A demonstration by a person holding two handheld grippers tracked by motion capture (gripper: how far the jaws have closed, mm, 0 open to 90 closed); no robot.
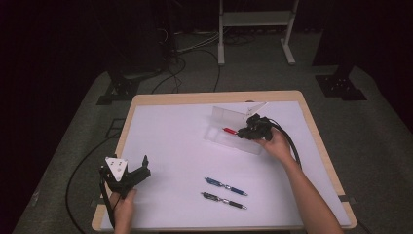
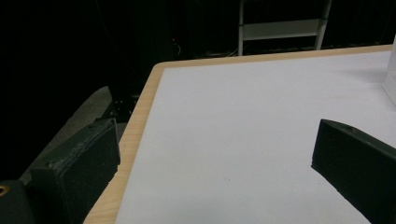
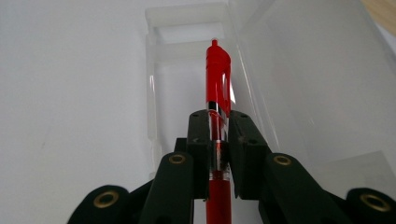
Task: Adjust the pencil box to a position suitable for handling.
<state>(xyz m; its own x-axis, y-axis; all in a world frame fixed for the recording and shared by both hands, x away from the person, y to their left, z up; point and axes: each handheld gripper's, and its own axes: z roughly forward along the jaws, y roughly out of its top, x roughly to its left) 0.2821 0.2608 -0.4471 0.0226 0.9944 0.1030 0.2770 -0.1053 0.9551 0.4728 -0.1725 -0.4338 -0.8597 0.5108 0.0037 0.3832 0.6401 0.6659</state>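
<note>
Between the right claw's [image 3: 218,154] clamped jaws, red pen [image 3: 218,74] over clear case [image 3: 299,84] (left claw [image 2: 212,163] apart).

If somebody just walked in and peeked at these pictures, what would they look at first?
Probably the bright red pen, pinched between the jaws of the right gripper and held over the clear plastic box near the far right of the white table. Next, a blue pen and a black pen lying side by side near the front edge. The left gripper is open at the front left, holding nothing.
</note>
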